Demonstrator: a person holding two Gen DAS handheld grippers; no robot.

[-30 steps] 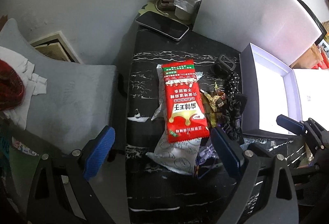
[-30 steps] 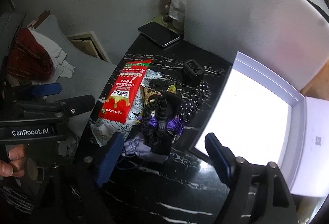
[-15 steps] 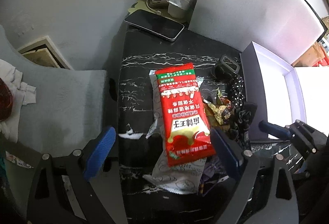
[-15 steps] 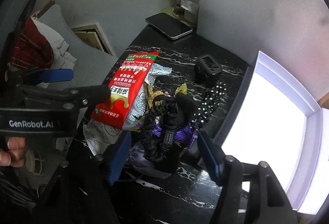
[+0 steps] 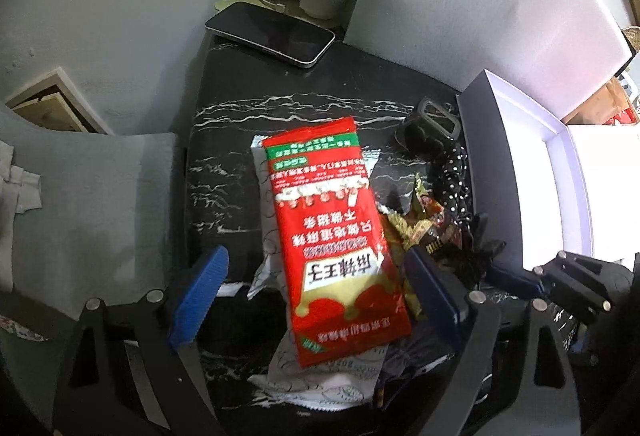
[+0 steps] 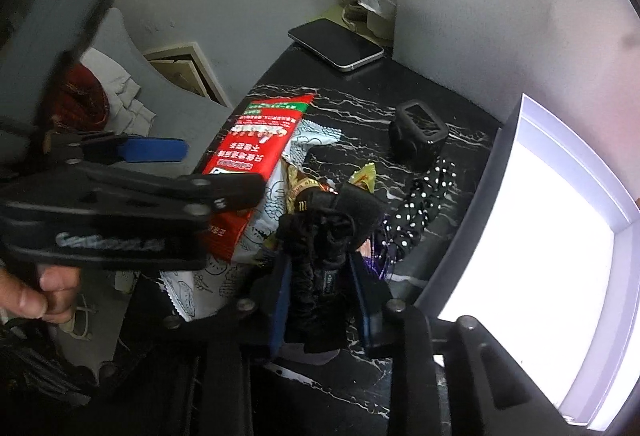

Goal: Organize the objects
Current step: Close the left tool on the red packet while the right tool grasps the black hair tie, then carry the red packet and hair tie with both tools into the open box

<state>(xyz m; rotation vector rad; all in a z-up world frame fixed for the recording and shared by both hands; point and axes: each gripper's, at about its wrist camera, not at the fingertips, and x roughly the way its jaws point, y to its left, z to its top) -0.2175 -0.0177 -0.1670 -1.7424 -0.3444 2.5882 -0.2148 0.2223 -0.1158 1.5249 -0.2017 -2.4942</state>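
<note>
Gripping the black ruffled fabric scrunchie [image 6: 320, 260], the right hand-held gripper [image 6: 320, 300] is best lifted straight, while the left hand-held gripper [image 5: 316, 300] is held wide.

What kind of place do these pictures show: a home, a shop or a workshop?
Probably a lived-in room at home. A small black marble-patterned table stands against a plain wall and holds everyday clutter: a red snack packet, a smartphone and a black scrunchie between the right gripper's fingers.

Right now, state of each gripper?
Left gripper: open, fingers either side of the red snack packet, holding nothing.
Right gripper: shut on the black scrunchie.
</note>
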